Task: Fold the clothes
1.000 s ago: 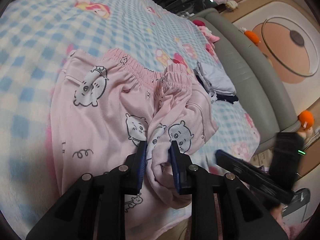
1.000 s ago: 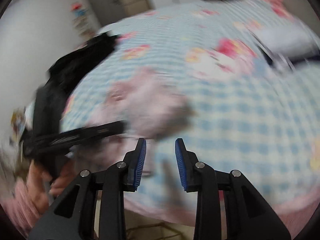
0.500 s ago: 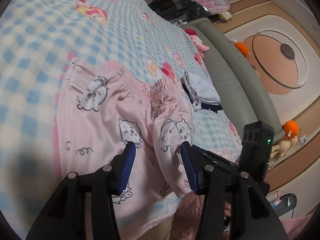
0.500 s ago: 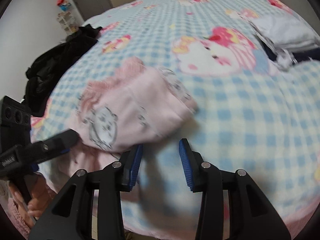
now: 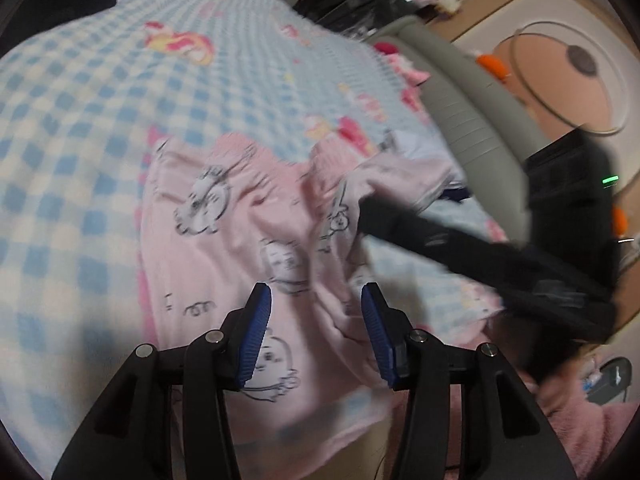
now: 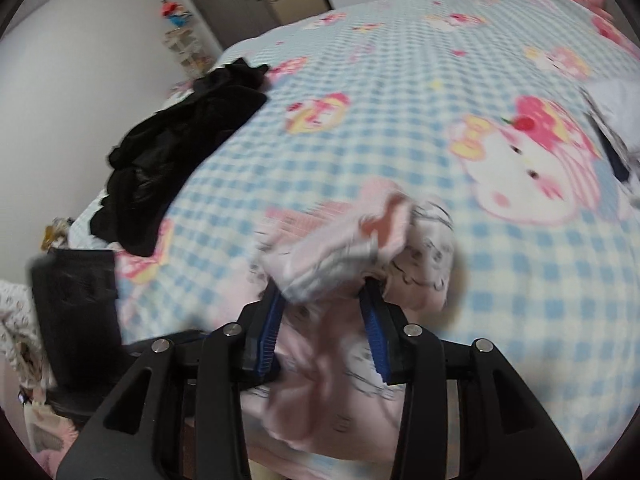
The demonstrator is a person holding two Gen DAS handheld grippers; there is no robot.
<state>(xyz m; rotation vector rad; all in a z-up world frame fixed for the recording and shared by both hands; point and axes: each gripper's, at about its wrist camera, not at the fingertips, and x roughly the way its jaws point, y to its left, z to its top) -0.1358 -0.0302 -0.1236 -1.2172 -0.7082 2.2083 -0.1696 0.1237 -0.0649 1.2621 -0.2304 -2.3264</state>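
Pink pajama pants (image 5: pixel 240 240) with cartoon prints lie on the checked bed blanket near its front edge, waistband toward the far side. My left gripper (image 5: pixel 316 304) is open above the pants, holding nothing. My right gripper (image 6: pixel 326 304) reaches in from the right in the left wrist view (image 5: pixel 372 208); its jaws stand apart around a raised fold of the pants (image 6: pixel 352 240), with cloth between the pads. The image is blurred, so I cannot tell whether they pinch it.
A black garment (image 6: pixel 172 152) lies at the bed's far left. Folded white and dark clothes (image 5: pixel 424 160) sit by the grey padded bed frame (image 5: pixel 472 120). The blue checked blanket (image 6: pixel 400 80) covers the bed.
My left gripper has opened and let go of the pants fold. My right gripper has moved in to the pants and now has a fold lifted between its jaws.
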